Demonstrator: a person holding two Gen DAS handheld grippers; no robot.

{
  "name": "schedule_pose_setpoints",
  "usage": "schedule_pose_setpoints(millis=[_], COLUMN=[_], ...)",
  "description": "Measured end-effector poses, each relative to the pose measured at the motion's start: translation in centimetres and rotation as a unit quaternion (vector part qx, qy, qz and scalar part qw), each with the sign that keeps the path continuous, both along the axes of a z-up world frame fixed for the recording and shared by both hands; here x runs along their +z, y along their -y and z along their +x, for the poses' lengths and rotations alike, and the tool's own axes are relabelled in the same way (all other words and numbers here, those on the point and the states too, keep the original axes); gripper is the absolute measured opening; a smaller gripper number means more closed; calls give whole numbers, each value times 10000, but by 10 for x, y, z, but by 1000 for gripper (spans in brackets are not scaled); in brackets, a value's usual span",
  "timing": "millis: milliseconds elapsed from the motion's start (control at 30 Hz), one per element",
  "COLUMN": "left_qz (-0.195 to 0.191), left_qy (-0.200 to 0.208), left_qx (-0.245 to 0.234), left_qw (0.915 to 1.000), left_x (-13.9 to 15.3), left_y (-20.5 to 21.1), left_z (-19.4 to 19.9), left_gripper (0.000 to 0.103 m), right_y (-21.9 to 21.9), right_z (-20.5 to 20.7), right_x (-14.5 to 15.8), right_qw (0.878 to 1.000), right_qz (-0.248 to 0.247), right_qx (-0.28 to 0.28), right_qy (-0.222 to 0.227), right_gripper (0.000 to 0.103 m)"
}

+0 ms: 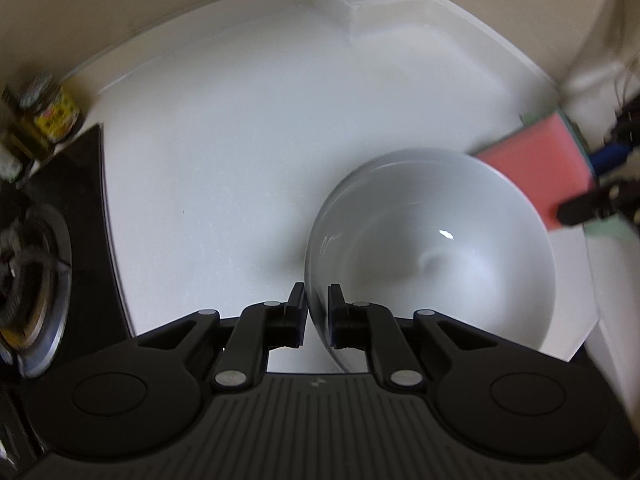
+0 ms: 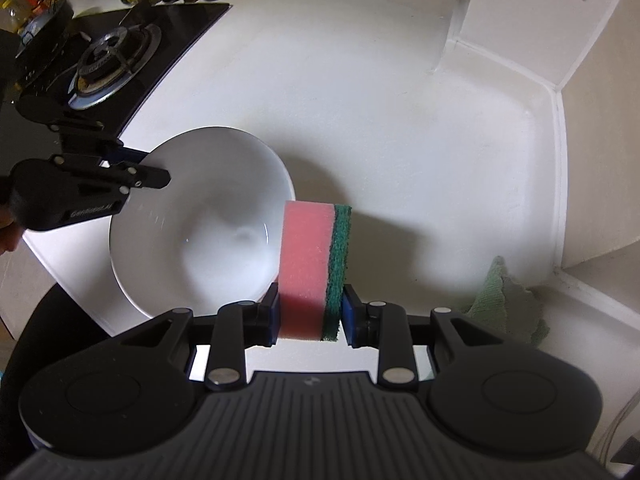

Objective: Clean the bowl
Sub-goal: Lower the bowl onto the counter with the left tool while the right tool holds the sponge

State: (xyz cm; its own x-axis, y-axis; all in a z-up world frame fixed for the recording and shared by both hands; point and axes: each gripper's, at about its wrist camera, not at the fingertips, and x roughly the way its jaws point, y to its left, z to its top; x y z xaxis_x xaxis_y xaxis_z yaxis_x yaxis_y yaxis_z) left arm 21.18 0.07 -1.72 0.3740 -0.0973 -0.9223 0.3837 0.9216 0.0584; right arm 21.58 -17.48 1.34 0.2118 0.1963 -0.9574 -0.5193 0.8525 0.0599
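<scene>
Now the left hand-held gripper (image 1: 317, 312) pinches the rim of the bowl (image 2: 200, 220) on the desk (image 2: 360, 100), the right hand-held gripper (image 2: 310, 312) clamps the sponge (image 2: 314, 268) beside it; best wipe with firm, even circles.

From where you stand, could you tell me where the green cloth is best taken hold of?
Grip the green cloth at its raised, crumpled peak, coming from above: it lies bunched against the wall corner, leaving no side approach. The right tongs hold the sponge.

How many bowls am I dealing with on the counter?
1. A white bowl near the counter's front edge, beside the stove; left tool grips its rim.
</scene>
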Motion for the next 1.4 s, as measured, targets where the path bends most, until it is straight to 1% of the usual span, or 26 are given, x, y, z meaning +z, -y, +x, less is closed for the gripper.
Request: schedule_pose_setpoints(millis=[133, 267, 333, 433, 533, 600, 700, 833, 967, 1100, 1167, 1233, 1300, 1400], left_qz=[84, 142, 101, 18, -77, -137, -202, -235, 0, 110, 121, 12, -79, -87], left_qy=[64, 100, 79, 47, 26, -10, -13, 9, 76, 125, 126, 96, 117, 94], left_qx=[-261, -523, -531, -397, -109, 97, 262, 260, -77, -238, -186, 24, 175, 342], left_qw=[9996, 9985, 9985, 9992, 9999, 9999, 9995, 9994, 9999, 9996, 9997, 10000, 9997, 9993], left_x=[-1, -2, -3, -2, -1, 0, 0, 0, 0, -2, -2, -1, 0, 3], left_y=[4, 11, 11, 8, 3, -1, -1, -1, 8, 11, 11, 7, 3, -1], left_z=[8, 15, 20, 23, 18, 9, -4, -3, 7, 18, 24, 25, 18, -1], left_gripper=[9, 9, 8, 8, 9, 9, 10, 9, 9, 9, 9, 9, 9, 9], right_y=[1, -2, -5, -6, -4, -3, 0, 3, 4, -3, -6, -8, -7, -1], right_z=[5, 12, 14, 14, 12, 8, 2, -5, -3, 5, 10, 13, 12, 9], right_x=[2, 6, 5, 3, 1, 0, 0, -1, 1, 1, 1, -1, -2, -4], right_qw=[10000, 9999, 9998, 9998, 9999, 9999, 10000, 10000, 10000, 9998, 9997, 9996, 9996, 9995], right_qz=[-14, 52, 6, -12, 32, 31, 25, 18, 46, -17, -52, -61, -22, 61], right_qx=[29, 13, 32, 41, -6, -4, 4, 15, -2, -3, -30, -53, -84, -136], right_qy=[-25, 161, 196, 171, 142, 120, 88, 45, 62, 210, 256, 287, 284, 263], right_gripper=[26, 26, 26, 26, 26, 26, 26, 26, 26, 26, 26, 26, 26, 26])
